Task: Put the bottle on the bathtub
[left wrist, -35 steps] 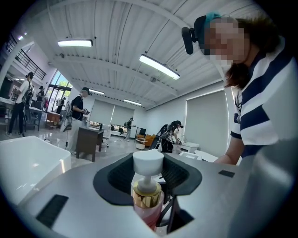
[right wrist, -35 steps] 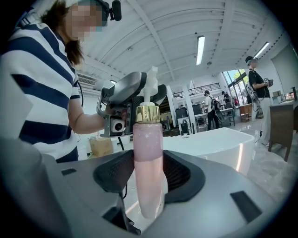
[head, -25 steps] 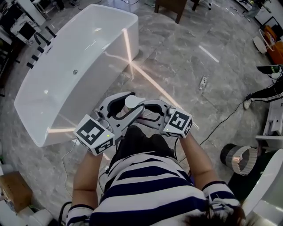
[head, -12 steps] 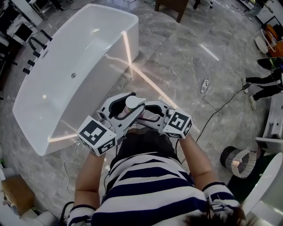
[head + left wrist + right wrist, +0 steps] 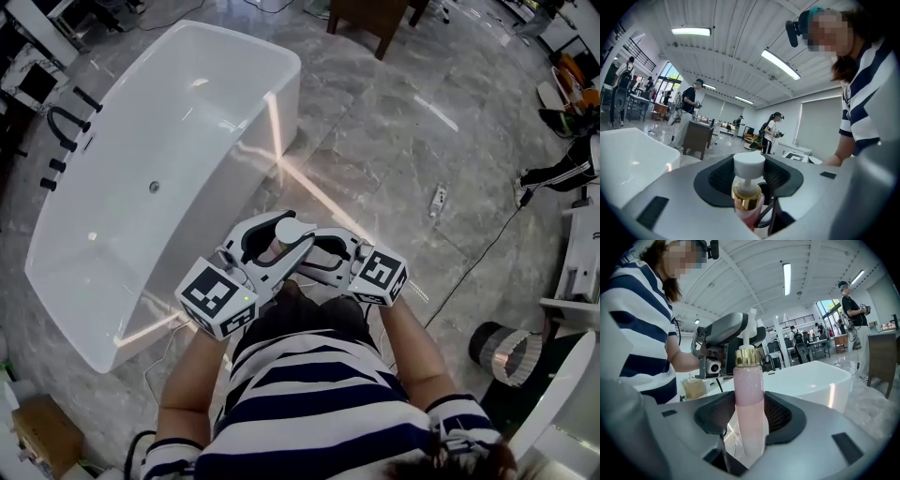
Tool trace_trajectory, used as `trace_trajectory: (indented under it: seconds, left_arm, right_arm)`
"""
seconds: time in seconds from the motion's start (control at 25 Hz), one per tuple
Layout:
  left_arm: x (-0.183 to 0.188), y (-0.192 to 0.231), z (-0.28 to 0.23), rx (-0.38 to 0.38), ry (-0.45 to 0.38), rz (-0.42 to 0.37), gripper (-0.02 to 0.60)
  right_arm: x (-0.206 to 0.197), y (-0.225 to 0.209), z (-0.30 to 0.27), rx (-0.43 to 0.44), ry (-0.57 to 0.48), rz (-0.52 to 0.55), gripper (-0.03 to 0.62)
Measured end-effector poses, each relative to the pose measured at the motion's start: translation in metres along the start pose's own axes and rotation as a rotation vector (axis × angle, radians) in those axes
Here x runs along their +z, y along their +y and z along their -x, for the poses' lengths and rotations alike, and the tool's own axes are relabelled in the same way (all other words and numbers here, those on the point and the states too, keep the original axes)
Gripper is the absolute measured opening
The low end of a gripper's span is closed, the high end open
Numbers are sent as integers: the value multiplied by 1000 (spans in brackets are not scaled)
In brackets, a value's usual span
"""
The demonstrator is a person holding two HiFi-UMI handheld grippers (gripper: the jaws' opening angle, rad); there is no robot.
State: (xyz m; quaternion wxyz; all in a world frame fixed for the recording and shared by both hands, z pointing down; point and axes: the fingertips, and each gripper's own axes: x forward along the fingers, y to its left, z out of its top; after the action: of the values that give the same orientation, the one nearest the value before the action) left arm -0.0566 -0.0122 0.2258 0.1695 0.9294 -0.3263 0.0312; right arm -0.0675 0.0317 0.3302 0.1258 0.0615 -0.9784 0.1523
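Clamping bottle: L gripper, R gripper.

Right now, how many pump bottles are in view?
1. The pink clear pump bottle with a gold collar stands between the jaws of the left gripper and the right gripper, near the white bathtub. Others may be hidden.

We log a navy-and-white striped short-sleeved shirt; left gripper and right gripper pale grey, with black-and-white marker cubes.
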Motion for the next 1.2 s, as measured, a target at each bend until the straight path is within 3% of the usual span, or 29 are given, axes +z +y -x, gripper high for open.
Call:
trace_trajectory:
  seconds: [0.44, 0.88, 1.2]
  left_arm:
    - [-2, 79, -40, -32, 15, 83, 184]
    - [-16, 149, -112, 46, -3, 184, 186]
    - [-43, 194, -180, 111, 50, 250, 187]
  right_arm:
    - [0, -79, -24, -68, 46, -63, 209]
    - [-18, -175, -29, 1, 100, -117, 210]
    - [-50, -251, -18, 51, 155, -176, 212]
